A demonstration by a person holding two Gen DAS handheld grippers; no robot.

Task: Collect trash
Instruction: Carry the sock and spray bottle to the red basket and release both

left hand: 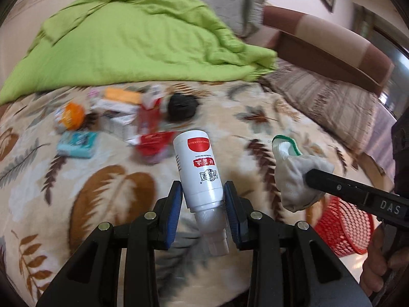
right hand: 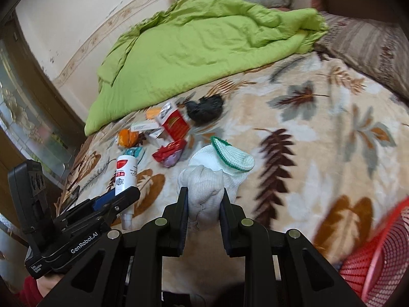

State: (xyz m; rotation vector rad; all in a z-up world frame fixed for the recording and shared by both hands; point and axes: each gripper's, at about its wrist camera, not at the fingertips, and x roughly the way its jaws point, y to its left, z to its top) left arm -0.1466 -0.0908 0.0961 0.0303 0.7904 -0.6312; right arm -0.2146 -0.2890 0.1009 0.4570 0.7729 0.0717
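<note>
Clamped between the blue pads of the left gripper (left hand: 203, 199) is a white plastic spray bottle with a red label patch (left hand: 198, 168), held nozzle-end toward the camera, base pointing away and tilted a little left; the jaws are drawn in almost fully against its lower body. From the right wrist view the same bottle (right hand: 124, 171) is seen raised above the leaf-patterned beige blanket (right hand: 294, 138), pinched in that gripper at the left of the frame.

A bunched white knitted sock with a green-trimmed cuff (right hand: 217, 176) is gripped by the right gripper (right hand: 203, 202), whose jaws are narrowed onto the fabric, the cuff flopping out to the upper right. In the left wrist view that sock (left hand: 294, 176) is seen hanging off the black finger tips coming in from the right.

A red plastic mesh basket (left hand: 342, 227) is seen low at the right, under the right gripper's body, and its rim (right hand: 378, 253) fills the lower right corner of the right view.

Further back on the blanket, a blurred heap of litter is left lying: a red carton (right hand: 176, 125), a crumpled red wrapper (right hand: 170, 151), an orange packet (right hand: 127, 136), a teal packet (left hand: 76, 144) and a black crumpled bag (right hand: 204, 108). Beyond them a lime-green quilt (right hand: 199, 48) is piled up.
</note>
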